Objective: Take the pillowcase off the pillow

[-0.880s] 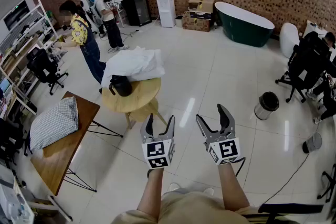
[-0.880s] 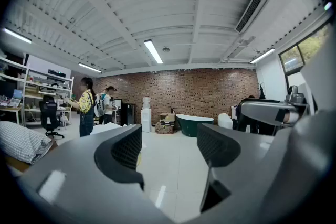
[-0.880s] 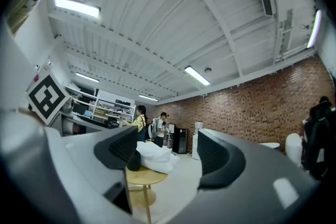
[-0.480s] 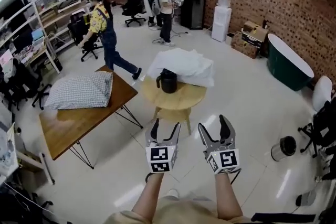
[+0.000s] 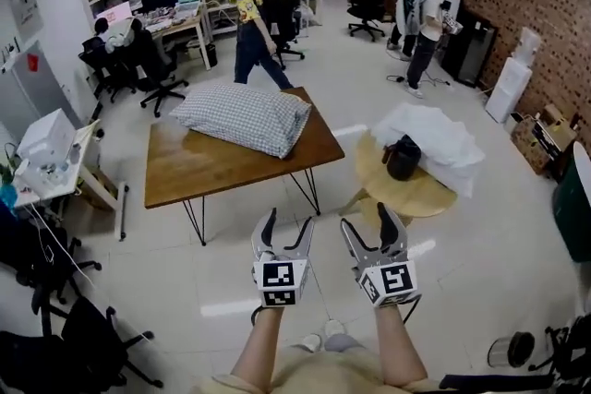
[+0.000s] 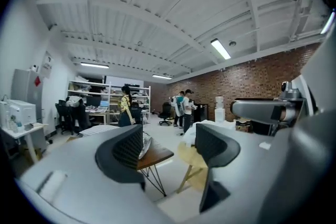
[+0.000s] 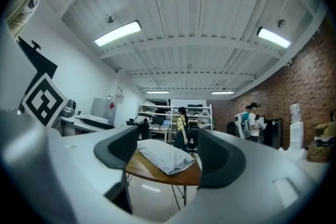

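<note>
While the checkered pillow [image 5: 242, 117] is lying in its case on the wooden table [image 5: 222, 169], I am holding the left gripper [image 5: 287, 233] and right gripper [image 5: 369, 231] side by side above the floor, well short of it. Both are standing with jaws apart, gripping nothing. White bedding [image 5: 434, 138] is resting on a round table [image 5: 420, 194] nearby.

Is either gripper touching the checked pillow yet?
No: the left gripper and right gripper both hang open and empty over the floor, short of the wooden table where the pillow lies.
</note>
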`<state>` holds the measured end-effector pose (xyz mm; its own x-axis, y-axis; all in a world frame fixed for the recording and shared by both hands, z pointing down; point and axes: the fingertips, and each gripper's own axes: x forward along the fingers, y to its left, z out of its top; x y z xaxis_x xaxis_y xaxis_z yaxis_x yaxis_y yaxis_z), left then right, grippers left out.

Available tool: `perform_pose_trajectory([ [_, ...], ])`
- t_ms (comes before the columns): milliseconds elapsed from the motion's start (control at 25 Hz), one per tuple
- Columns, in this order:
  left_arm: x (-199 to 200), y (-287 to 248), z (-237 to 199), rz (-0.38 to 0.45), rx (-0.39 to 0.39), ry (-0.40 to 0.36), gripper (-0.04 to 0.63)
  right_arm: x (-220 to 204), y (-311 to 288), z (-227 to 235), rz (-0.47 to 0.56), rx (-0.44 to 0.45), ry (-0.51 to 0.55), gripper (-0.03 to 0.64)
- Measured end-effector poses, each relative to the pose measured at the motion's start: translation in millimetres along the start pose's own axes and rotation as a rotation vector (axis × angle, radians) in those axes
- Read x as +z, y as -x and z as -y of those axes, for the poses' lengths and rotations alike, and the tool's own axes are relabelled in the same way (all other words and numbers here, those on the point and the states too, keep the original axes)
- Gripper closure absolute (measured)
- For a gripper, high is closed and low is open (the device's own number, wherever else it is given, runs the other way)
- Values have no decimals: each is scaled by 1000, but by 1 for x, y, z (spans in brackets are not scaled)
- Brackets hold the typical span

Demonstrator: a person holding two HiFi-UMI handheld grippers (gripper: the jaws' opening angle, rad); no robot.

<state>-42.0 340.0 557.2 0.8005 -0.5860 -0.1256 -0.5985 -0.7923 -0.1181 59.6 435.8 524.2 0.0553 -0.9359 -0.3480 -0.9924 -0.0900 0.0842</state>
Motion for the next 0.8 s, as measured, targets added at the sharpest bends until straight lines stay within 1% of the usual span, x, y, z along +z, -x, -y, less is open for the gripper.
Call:
perform_pose_trajectory([
  [160, -3, -16, 12, -28, 130, -12, 276, -8, -17, 28, 13, 136, -56, 273],
  [280, 8, -28, 21, -16, 210, -39, 288, -8, -30, 44, 29, 227, -94, 273],
  [400, 13, -38, 30, -12, 282, -48, 292, -3, -35, 61, 47, 288, -116, 273],
  [520, 11, -58, 46, -41, 322, -61, 308, 1, -43, 93, 58, 319, -135, 273],
  [640, 13, -76, 63, -66, 352, -81, 308, 1, -49, 120, 59, 359, -159, 273],
  [800, 6, -85, 85, -88, 373, -134, 308, -29, -49, 143, 39, 392, -226, 273],
])
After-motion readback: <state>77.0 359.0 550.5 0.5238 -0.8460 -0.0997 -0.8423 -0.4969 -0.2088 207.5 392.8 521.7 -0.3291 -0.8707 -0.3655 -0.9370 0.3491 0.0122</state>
